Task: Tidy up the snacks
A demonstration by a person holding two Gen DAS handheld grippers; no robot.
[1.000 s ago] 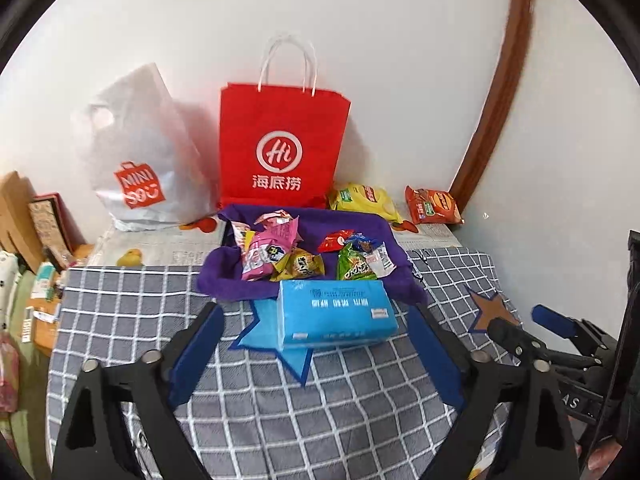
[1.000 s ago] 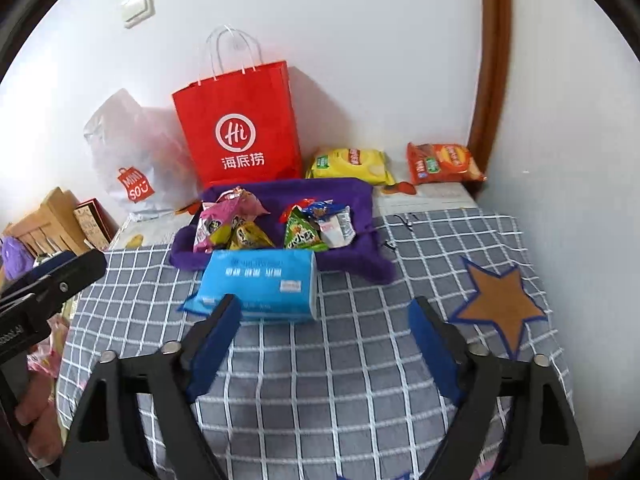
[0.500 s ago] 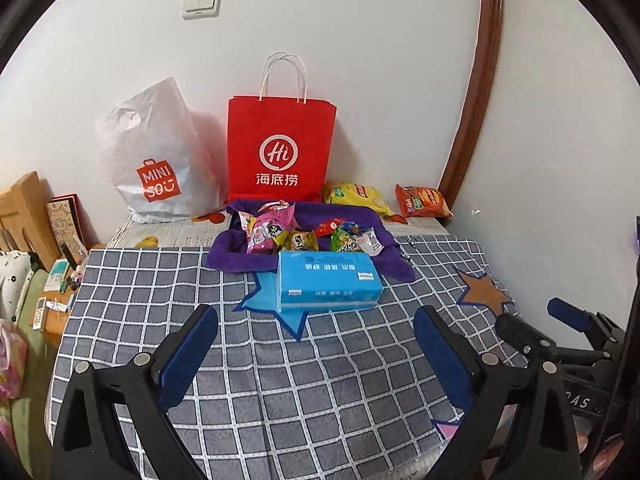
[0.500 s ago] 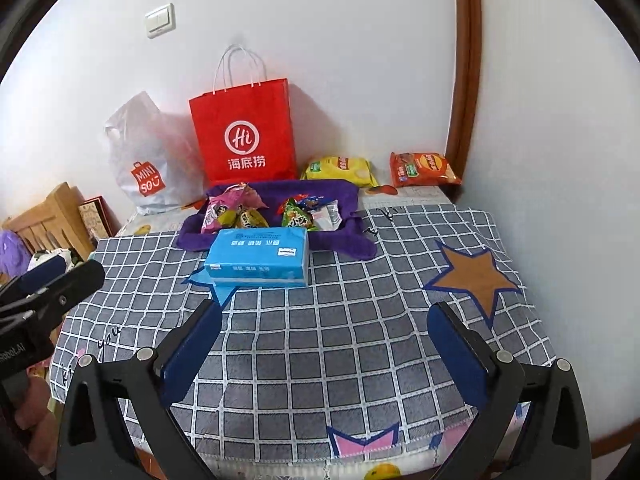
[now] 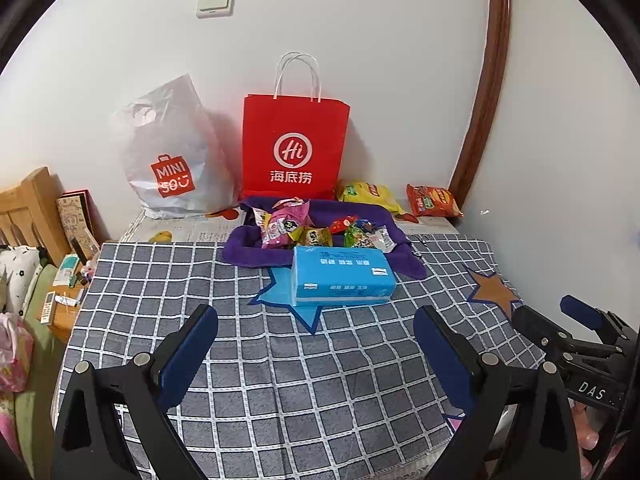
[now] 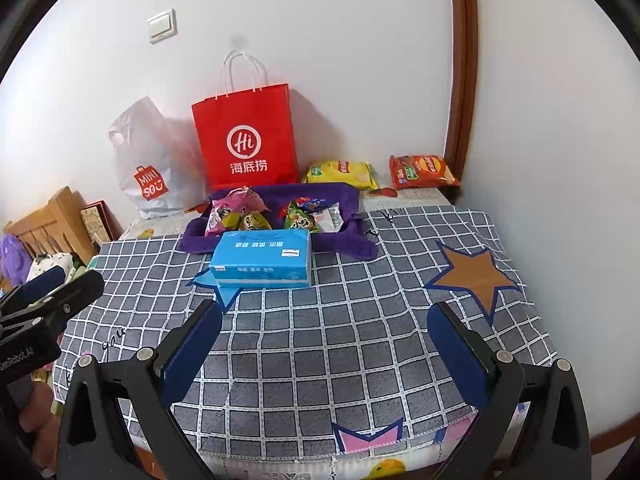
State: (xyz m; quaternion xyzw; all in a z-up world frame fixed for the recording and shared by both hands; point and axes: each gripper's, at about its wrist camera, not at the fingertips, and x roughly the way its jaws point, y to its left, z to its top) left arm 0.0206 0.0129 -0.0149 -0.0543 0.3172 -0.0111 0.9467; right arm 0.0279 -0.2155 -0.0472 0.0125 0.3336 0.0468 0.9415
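Several small snack packets [image 5: 320, 230] lie in a purple cloth tray [image 5: 246, 254] at the back of the checked table; they also show in the right wrist view [image 6: 276, 212]. A blue tissue pack [image 5: 342, 276] [image 6: 262, 258] lies just in front of the tray. A yellow chip bag [image 5: 368, 196] [image 6: 340, 172] and a red chip bag [image 5: 432, 200] [image 6: 422, 170] lie by the wall. My left gripper [image 5: 316, 344] and right gripper [image 6: 324, 340] are open and empty, hovering over the table's near part, well short of the tissue pack.
A red paper bag [image 5: 294, 148] and a white plastic bag [image 5: 172, 156] stand against the wall behind the tray. The checked tablecloth [image 6: 360, 320] has star patches. A wooden bed frame [image 5: 28, 208] and clutter lie off the left edge. The wall closes the right side.
Both grippers have pulled back and risen from the tray and tissue pack, so more of the table shows. Both stay open and empty. The objects have not moved.
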